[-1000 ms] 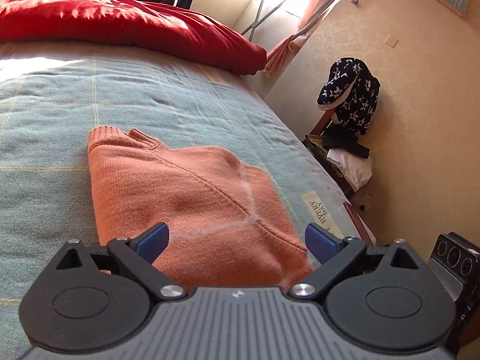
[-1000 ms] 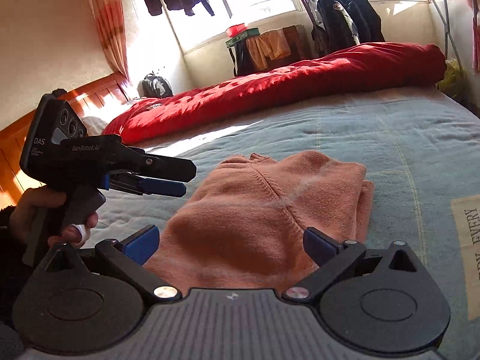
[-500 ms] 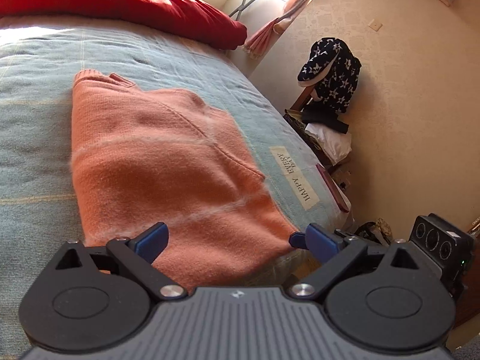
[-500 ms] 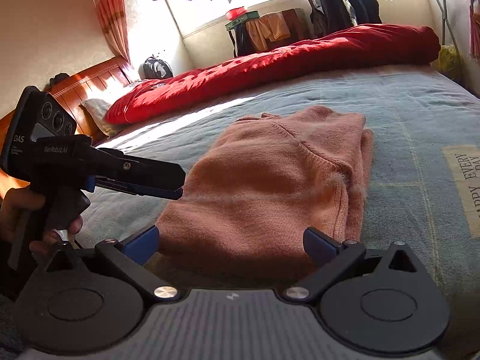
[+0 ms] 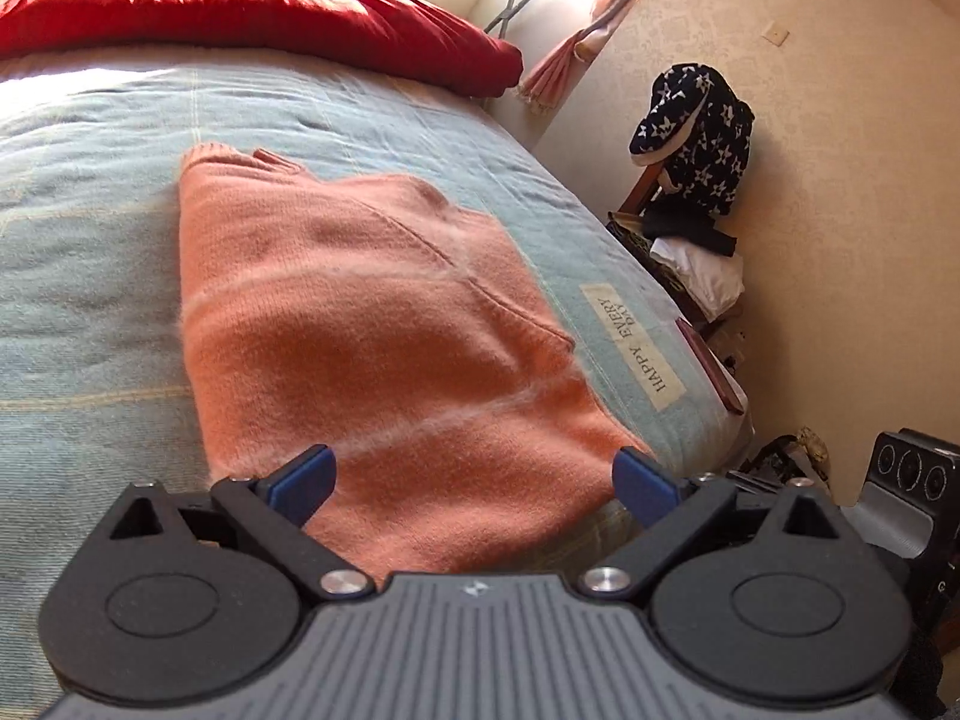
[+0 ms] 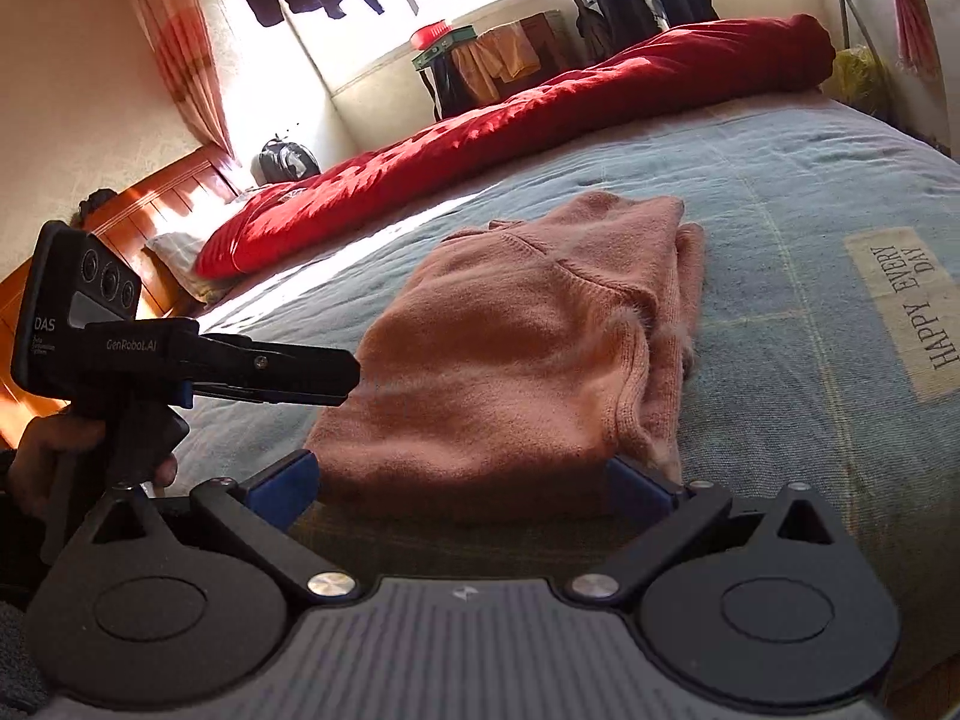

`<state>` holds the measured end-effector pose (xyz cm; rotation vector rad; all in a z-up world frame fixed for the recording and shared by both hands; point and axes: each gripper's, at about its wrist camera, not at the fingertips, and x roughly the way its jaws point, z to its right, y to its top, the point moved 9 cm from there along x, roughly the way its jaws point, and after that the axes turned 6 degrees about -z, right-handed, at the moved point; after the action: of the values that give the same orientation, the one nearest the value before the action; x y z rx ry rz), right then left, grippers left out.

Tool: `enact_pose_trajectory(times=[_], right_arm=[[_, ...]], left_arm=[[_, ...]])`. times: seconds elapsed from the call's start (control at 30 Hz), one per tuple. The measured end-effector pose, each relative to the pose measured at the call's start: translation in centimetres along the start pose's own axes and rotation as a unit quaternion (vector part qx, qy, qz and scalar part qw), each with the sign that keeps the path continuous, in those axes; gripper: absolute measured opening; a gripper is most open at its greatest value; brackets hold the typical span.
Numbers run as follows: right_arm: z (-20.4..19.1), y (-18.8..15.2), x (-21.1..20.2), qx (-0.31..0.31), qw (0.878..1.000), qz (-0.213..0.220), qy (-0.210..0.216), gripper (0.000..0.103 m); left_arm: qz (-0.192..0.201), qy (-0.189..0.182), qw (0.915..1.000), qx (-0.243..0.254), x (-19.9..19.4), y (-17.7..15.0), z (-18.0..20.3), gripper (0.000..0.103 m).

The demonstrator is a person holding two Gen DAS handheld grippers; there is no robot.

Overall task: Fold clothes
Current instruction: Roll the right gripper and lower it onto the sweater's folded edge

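1 orange sweater (image 5: 360, 324), folded, flat on blue bedspread (image 5: 90, 276) nr bed's edge. Long axis runs away from both cams; collar end far, toward red duvet (image 5: 240, 6), hem nearest. 2 grippers: left gripper (image 5: 474, 480) fingers spread wide over hem, nothing pinched; right gripper (image 6: 462, 486) likewise spread, empty.

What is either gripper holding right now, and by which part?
Nothing. The left gripper and right gripper are both open at the near edge of the folded orange sweater.
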<state>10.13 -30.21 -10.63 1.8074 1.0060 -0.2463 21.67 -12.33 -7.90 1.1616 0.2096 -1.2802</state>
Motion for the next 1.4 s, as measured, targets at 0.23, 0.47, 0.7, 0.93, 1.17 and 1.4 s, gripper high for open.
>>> enact_pose_trajectory(times=[0.23,0.47,0.7,0.93,1.17,1.4], right_arm=[[2.0,3.5,-0.8,0.065,0.996,0.030,0.048,0.103],[7.0,5.7,0.8,0.163,0.982,0.023,0.090,0.103],[12.8,8.2,5.4,0.243,0.962,-0.005,0.120,0.103],[14.5,10.3,10.3,0.262,0.953,-0.042,0.145,0.103],[13.4,12.7,14.9,0.227,0.960,-0.088,0.140,0.103],[12.8,13.0,16.0,0.218,0.955,-0.114,0.164,0.103]], left_arm=[[0.026,0.001,0.9982,-0.053,-1.5,1.2,-3.6,0.098],[0.040,-0.023,0.9930,-0.109,-1.2,2.3,-6.8,0.098],[0.033,-0.042,0.9860,-0.158,0.7,4.2,-10.5,0.098],[-0.009,-0.099,0.9726,-0.211,4.8,5.0,-13.1,0.098],[-0.018,-0.153,0.9629,-0.221,8.5,8.2,-13.6,0.099],[-0.030,-0.192,0.9551,-0.223,9.7,8.4,-13.2,0.101]])
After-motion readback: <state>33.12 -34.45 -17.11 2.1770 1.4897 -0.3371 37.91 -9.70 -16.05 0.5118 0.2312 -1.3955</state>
